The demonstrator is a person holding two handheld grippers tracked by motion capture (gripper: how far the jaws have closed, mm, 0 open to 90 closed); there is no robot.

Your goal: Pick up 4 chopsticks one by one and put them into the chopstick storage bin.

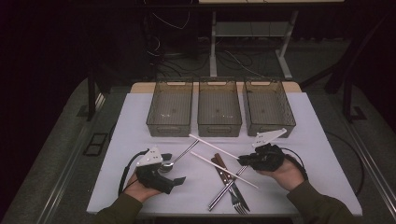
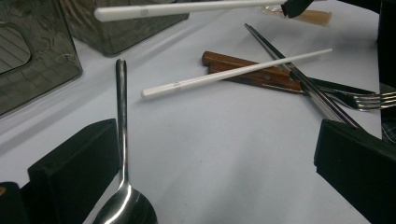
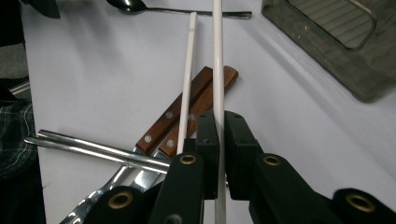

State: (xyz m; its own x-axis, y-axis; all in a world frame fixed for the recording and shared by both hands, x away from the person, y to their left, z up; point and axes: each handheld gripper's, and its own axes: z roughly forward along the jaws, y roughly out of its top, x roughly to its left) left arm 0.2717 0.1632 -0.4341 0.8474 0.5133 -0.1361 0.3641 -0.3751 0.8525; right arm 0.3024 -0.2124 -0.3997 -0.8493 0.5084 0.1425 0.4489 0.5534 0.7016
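High view, right gripper [image 1: 243, 161]: a white chopstick [image 1: 214, 146] is pinched near its end and carried clear of the table, slanting toward the bins; a sorting job is the likely reason for the lift.
High view, left gripper [image 1: 173, 183]: it is rested on the white table [image 1: 140, 116] just beside the spoon [image 1: 180, 157], jaws spread, nothing between them.
High view, bins: three smoky plastic bins [image 1: 219, 108] are lined along the far edge, side by side; all three are seen bare inside.
High view, cutlery heap: a second white chopstick [image 1: 224, 170] is laid across the wooden-handled knife and fork [image 1: 227, 175] and the metal chopsticks [image 1: 228, 186], so anything beneath is pinned.
Left gripper view, claw: the jaws are held wide, with the spoon [image 2: 122, 140] lying by the left jaw, untouched as far as can be told.
Left gripper view, raised stick: the held chopstick [image 2: 187, 8] is seen passing in front of a bin [image 2: 32, 60].
Right gripper view, claw: the jaws are clamped narrow on the held chopstick [image 3: 218, 70], gripped at one end so its length projects forward.
Right gripper view, below: the loose chopstick [image 3: 187, 74] is left on the wooden handles [image 3: 187, 112]; the bin [image 3: 336, 42] at upper right is shown with nothing in it.
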